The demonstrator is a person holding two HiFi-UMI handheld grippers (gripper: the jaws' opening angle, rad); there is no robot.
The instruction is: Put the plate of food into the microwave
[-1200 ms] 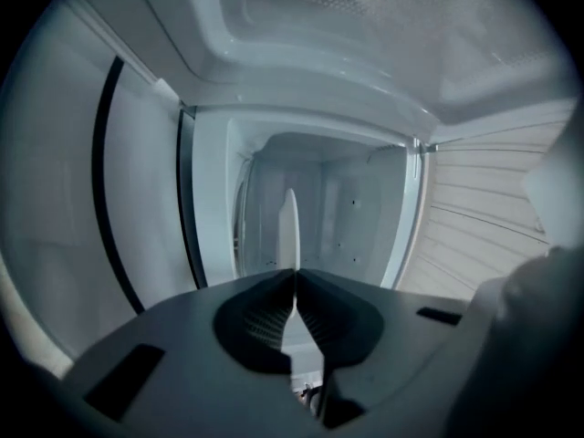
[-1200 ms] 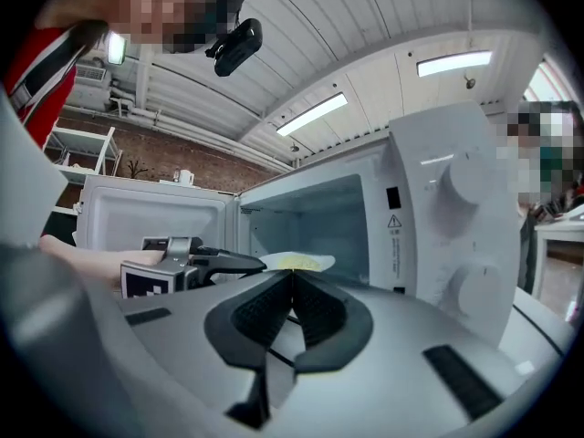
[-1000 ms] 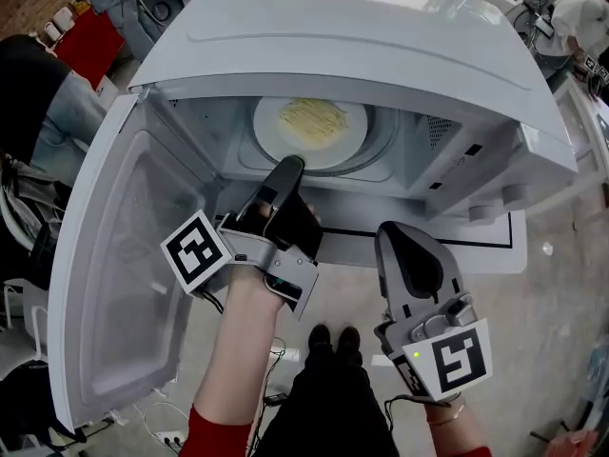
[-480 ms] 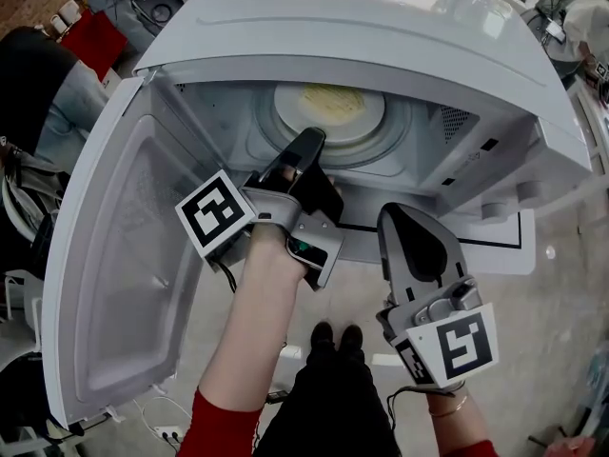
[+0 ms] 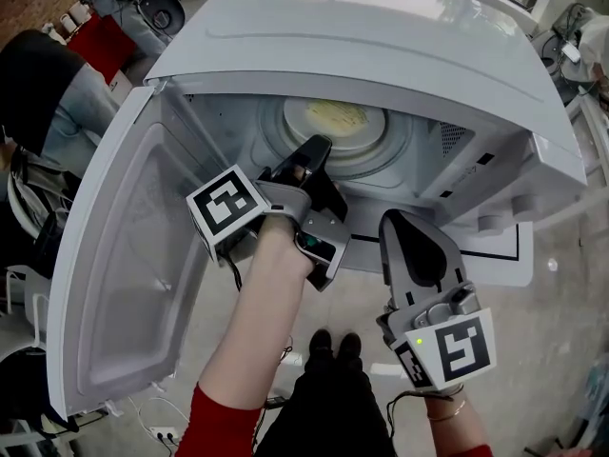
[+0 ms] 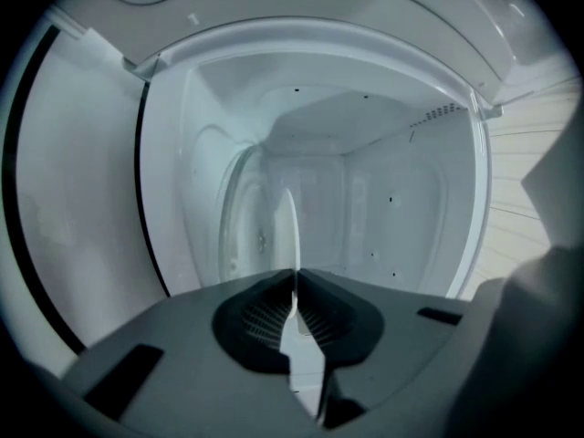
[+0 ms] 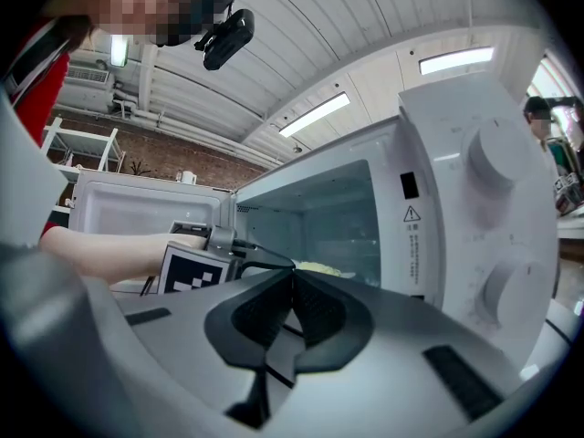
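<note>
The white microwave (image 5: 381, 46) stands with its door (image 5: 124, 255) swung wide to the left. Inside, a white plate (image 5: 357, 131) with pale yellow food (image 5: 335, 114) rests over the glass turntable (image 5: 395, 155). My left gripper (image 5: 314, 149) reaches into the cavity, shut on the plate's near rim. In the left gripper view the plate (image 6: 286, 226) shows edge-on, running straight into the left gripper (image 6: 294, 276). My right gripper (image 5: 404, 227) hangs shut and empty outside, below the front of the oven. In the right gripper view the right gripper (image 7: 294, 276) points at the cavity and the food (image 7: 319, 268).
Two knobs (image 7: 497, 158) sit on the control panel at the microwave's right. The open door blocks the left side. A seated person in dark clothes (image 5: 38, 74) and a red object (image 5: 90, 41) are at the far left. Cables lie on the floor below.
The left gripper has carried the plate deeper into the cavity. The right gripper has hardly moved.
</note>
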